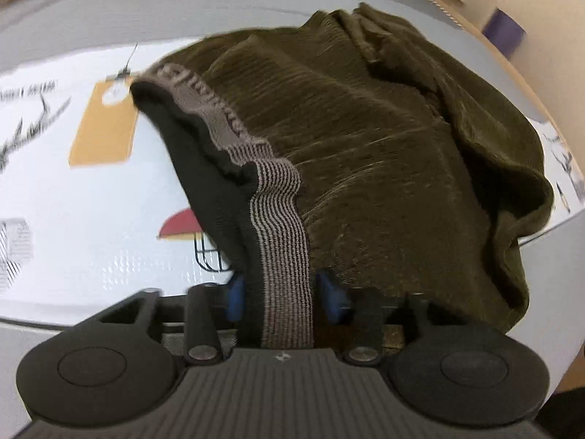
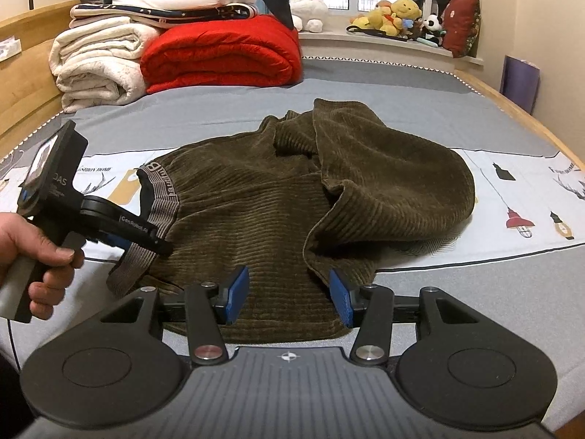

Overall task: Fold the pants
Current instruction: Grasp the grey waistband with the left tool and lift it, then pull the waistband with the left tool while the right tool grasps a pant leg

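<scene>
My left claw is clamped on the striped waistband of the brown pants, which lie bunched mid-bed on the printed sheet, legs rumpled to the far right. My right claw hangs released over the near hem, gripping nothing. Looks like the spread-out stage; next I'd pinch the near edge and pull flat. No containers in view.

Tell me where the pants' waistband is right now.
The striped waistband is clamped in the left tongs; in the right wrist view it runs along the left edge of the olive pants, on the printed mat.
</scene>
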{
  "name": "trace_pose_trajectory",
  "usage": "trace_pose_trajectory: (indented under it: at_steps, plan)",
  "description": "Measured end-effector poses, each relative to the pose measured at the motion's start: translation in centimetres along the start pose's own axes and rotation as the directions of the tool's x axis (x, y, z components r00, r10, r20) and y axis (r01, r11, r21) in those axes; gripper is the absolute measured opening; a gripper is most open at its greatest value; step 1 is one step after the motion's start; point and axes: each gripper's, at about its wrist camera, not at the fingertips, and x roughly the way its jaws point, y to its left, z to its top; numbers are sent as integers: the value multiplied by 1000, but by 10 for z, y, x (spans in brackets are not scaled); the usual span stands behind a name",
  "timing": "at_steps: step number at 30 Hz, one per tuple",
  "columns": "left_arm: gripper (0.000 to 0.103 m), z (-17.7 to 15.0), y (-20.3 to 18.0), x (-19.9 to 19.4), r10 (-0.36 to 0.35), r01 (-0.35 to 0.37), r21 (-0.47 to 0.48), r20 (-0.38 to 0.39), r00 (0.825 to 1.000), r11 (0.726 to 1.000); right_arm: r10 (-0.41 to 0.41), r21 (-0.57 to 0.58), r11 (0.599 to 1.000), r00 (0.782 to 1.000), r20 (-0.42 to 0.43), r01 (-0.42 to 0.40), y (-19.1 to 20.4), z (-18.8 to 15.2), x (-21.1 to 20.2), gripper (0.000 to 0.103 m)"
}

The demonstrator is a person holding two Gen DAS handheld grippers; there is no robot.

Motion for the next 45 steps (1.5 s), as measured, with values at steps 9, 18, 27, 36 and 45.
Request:
trace_pose_trajectory:
  at_steps: [9, 18, 27, 36, 45]
  plan:
    - [17, 3, 37, -57, -31, 34, -20, 152, 988, 999, -26, 35, 999, 1000, -11, 27, 1, -1, 3, 51]
    - [15, -14, 157, -116, 96, -60, -201, 174, 980, 978, -3, -39, 999, 1000, -8, 3, 30, -5, 7, 51]
    - [17, -33, 197, -130, 221, -195, -323, 45, 974, 926, 20, -57, 998, 1000, -17, -21, 45, -2, 14, 51]
    - [42, -20, 172, -129, 276, -241, -291, 85, 958, 926, 37, -77, 996, 997, -65, -42, 64, 17, 48, 51]
    - [42, -15, 139, -126, 197, -171, -174, 149, 969, 970, -56, -195, 981, 973, -222, 12, 95, 19, 128, 49]
